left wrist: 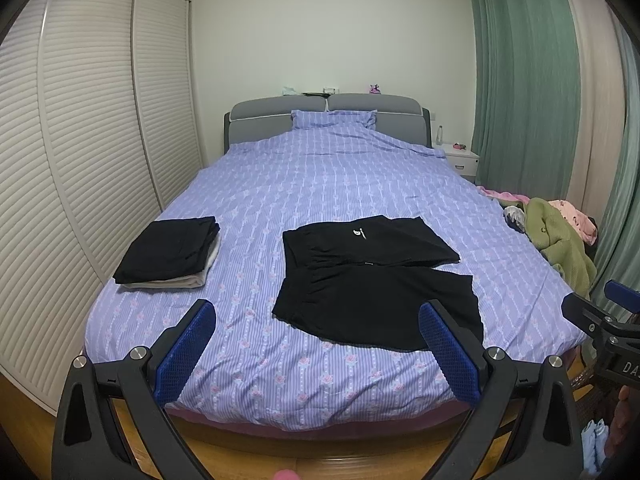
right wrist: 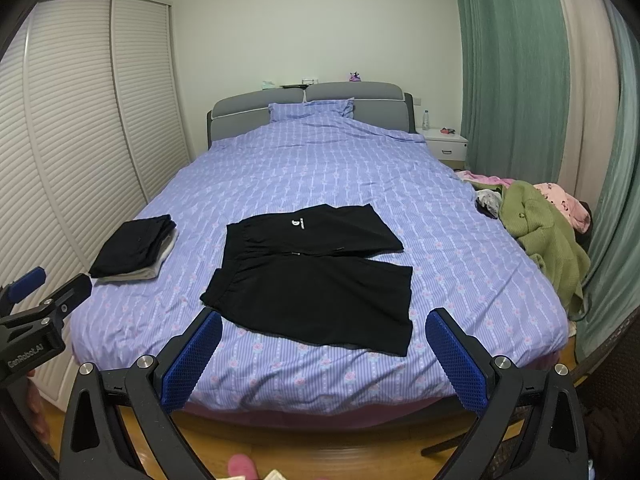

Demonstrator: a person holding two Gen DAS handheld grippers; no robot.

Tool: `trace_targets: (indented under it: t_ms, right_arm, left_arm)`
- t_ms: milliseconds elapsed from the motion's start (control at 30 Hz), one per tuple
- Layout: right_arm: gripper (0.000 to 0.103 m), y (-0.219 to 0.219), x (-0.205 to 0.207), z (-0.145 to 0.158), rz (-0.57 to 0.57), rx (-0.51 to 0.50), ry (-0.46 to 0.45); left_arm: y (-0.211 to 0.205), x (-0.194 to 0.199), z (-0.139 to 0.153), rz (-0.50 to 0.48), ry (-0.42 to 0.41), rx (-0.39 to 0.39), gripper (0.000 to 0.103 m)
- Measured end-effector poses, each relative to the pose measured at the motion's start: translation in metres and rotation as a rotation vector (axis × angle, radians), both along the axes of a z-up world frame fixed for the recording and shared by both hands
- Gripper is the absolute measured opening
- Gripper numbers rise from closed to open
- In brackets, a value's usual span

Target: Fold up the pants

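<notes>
Black shorts [left wrist: 376, 276] lie spread flat on the purple striped bed cover [left wrist: 320, 184], waistband to the left, legs to the right, a small white logo on the far leg. They also show in the right wrist view [right wrist: 316, 280]. My left gripper [left wrist: 318, 312] is open and empty, held above the foot of the bed, short of the shorts. My right gripper [right wrist: 324, 320] is open and empty, also at the foot of the bed, just in front of the shorts' near edge. Neither touches the fabric.
A folded stack of black and light clothes [left wrist: 170, 252] sits at the bed's left side. A pile of green and pink clothes [left wrist: 556, 236] lies at the right edge. Louvered wardrobe doors [left wrist: 80, 140] stand left, green curtains [left wrist: 524, 80] and a white nightstand [left wrist: 460, 160] right.
</notes>
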State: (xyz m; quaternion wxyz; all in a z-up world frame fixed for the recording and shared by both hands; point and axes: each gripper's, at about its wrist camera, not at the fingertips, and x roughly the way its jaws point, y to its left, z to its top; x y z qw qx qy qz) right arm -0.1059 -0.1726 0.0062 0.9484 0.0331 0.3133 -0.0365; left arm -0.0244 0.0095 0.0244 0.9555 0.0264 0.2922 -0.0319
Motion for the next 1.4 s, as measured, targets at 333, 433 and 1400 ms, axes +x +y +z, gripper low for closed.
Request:
trace_targets:
  t_ms: [333, 433, 1400]
  right_arm:
    - [0.103, -0.003, 0.002, 0.001, 0.006, 0.004, 0.002]
    - [0.103, -0.005, 0.006, 0.0, 0.01, 0.007, 0.007]
    - [0.103, -0.007, 0.134, -0.121, -0.107, 0.165, 0.273]
  left_arm:
    - [-0.002, 0.002, 0.002, 0.0, -0.004, -0.004, 0.103]
    - [-0.002, 0.005, 0.002, 0.002, 0.001, -0.005, 0.103]
    - [0.037, 0.152, -0.111, -0.001, 0.213, 0.031, 0.103]
